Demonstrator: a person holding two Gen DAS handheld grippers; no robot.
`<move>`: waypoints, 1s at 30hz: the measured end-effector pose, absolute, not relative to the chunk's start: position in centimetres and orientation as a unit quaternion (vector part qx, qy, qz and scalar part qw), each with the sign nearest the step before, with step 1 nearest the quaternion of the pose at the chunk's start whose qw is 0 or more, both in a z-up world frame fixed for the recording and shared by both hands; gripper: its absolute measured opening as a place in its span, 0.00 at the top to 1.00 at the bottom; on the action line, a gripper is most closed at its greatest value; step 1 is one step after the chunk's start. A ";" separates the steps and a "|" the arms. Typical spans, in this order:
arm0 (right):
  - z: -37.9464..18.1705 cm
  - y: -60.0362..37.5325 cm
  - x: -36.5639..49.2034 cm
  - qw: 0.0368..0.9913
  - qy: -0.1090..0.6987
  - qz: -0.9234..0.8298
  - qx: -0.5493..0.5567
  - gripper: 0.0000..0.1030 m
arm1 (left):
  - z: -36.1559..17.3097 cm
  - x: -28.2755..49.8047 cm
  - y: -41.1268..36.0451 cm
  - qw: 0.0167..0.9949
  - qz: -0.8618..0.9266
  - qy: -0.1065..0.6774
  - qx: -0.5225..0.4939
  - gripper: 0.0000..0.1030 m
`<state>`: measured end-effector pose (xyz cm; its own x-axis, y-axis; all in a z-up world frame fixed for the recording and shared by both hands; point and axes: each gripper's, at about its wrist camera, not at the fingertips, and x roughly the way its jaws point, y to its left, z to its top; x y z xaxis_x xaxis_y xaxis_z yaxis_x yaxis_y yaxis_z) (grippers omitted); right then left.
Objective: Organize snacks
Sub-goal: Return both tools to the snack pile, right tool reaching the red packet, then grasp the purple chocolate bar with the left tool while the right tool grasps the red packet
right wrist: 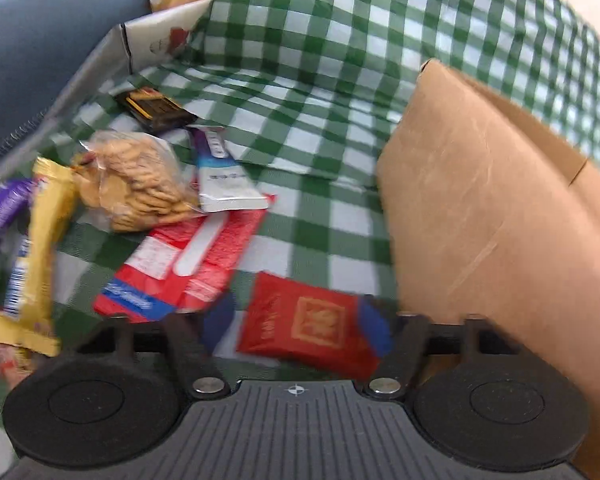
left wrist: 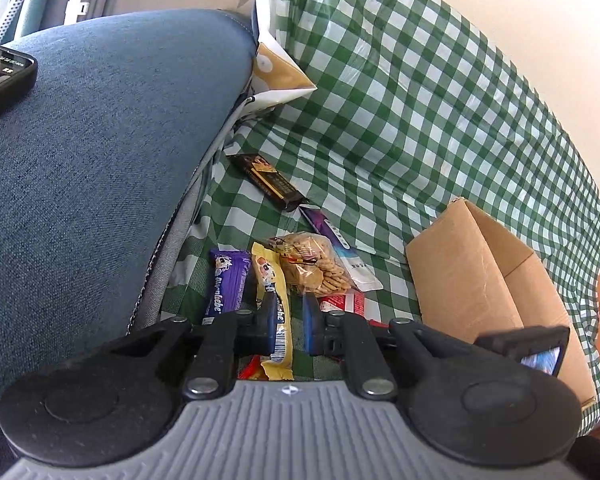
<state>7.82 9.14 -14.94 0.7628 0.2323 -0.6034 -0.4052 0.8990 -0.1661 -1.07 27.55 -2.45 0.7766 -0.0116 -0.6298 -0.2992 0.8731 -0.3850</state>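
Observation:
Snacks lie in a heap on the green checked cloth (right wrist: 320, 92). My right gripper (right wrist: 296, 318) stands open around a red packet (right wrist: 300, 320). Its right pad meets the packet's edge, and cloth shows between the left pad and the packet. The open cardboard box (right wrist: 480, 200) stands just right of it. My left gripper (left wrist: 289, 322) is shut, with only a narrow slit between its fingers. It hovers low over a yellow bar (left wrist: 274, 280) that runs along its left finger. Beside it lie a purple bar (left wrist: 228, 280) and a cookie bag (left wrist: 316, 264).
A dark bar (right wrist: 152, 108), a white and purple sachet (right wrist: 220, 176) and a flat red pack (right wrist: 188, 256) lie further out. A blue cushion (left wrist: 100, 160) with a phone (left wrist: 0, 76) on it bounds the left. A white and yellow carton (left wrist: 276, 68) stands behind.

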 end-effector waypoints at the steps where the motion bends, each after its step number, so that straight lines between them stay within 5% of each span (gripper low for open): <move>1: -15.3 9.5 7.1 0.926 0.288 0.182 -0.162 0.83 | -2.5 -1.1 27.6 0.911 0.079 0.324 -0.241 0.88; 2: -15.6 9.5 6.6 0.924 0.289 0.191 -0.162 1.00 | -2.5 -1.2 27.7 0.911 0.079 0.324 -0.243 0.88; 18: -13.6 4.9 -4.1 0.866 0.234 0.404 -0.177 0.98 | -2.5 -1.5 27.9 0.908 0.078 0.324 -0.253 0.87; 19: -13.3 4.7 -4.3 0.875 0.239 0.388 -0.164 0.95 | -2.5 -1.5 27.9 0.908 0.079 0.325 -0.253 0.87; 21: -12.8 4.5 -4.1 0.890 0.266 0.350 -0.124 0.60 | -2.6 -1.4 27.8 0.907 0.081 0.328 -0.250 0.87; 24: -12.4 4.6 -3.3 0.904 0.300 0.296 -0.068 0.30 | -2.8 -1.3 27.7 0.907 0.085 0.334 -0.243 0.87; 30: -13.8 6.2 0.2 0.902 0.385 0.197 0.018 0.18 | -3.2 -1.0 27.8 0.899 0.102 0.349 -0.243 0.85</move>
<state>0.22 6.20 -13.82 0.6261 0.3696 -0.6866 -0.3411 0.9216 0.1850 -1.03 27.84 -3.21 0.7350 0.0144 -0.6780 -0.3541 0.8608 -0.3657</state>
